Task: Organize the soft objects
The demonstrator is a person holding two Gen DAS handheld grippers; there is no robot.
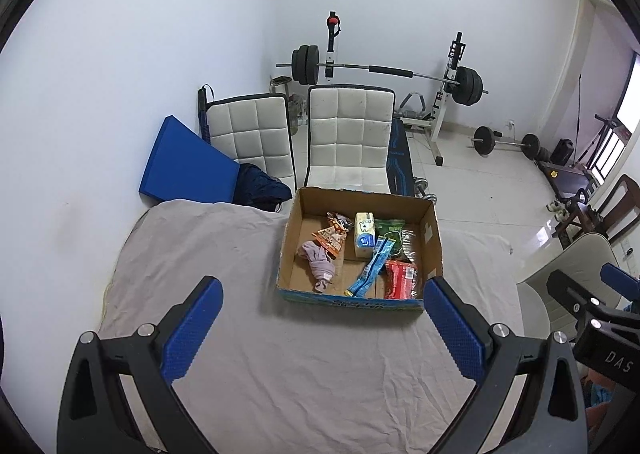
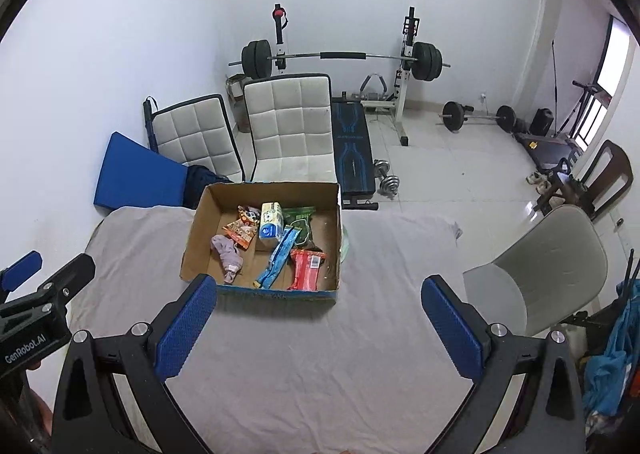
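1. sitting on the grey sheet (image 1: pixel 280 374) that covers the table, the cardboard box (image 1: pixel 430 238) already holds every soft thing in view; i see nothing loose on the cloth around it. the box is light and open-topped, so a push against its near wall could slide it and ruck up the wrinkled sheet.
2. the left gripper (image 1: pixel 322 328) hangs above the cloth short of the box, jaws wide apart with nothing between them; the right gripper (image 2: pixel 320 324) is the same, apart and empty, with the box ahead and to its left. both grippers are near each other, and reaching for the same item would likely knock them together.
3. the red packet (image 1: pixel 400 280) lies against the near right corner, touching the blue stick pack (image 1: pixel 372 268). a grab here could catch both, or a finger could snag the box wall.
4. the pink cloth bundle (image 1: pixel 318 264) lies loose at the near left. a pinch would probably lift only one fold and leave the rest trailing over the rim.
5. the tissue pack (image 1: pixel 365 234) sits in the middle with its edge over the green pouch (image 1: pixel 394 238); lifting either may drag the other.
6. the orange snack bag (image 1: pixel 330 242) and the small patterned bag (image 1: pixel 338 222) overlap at the far left; slick film could slip from the pads (image 1: pixel 190 334).
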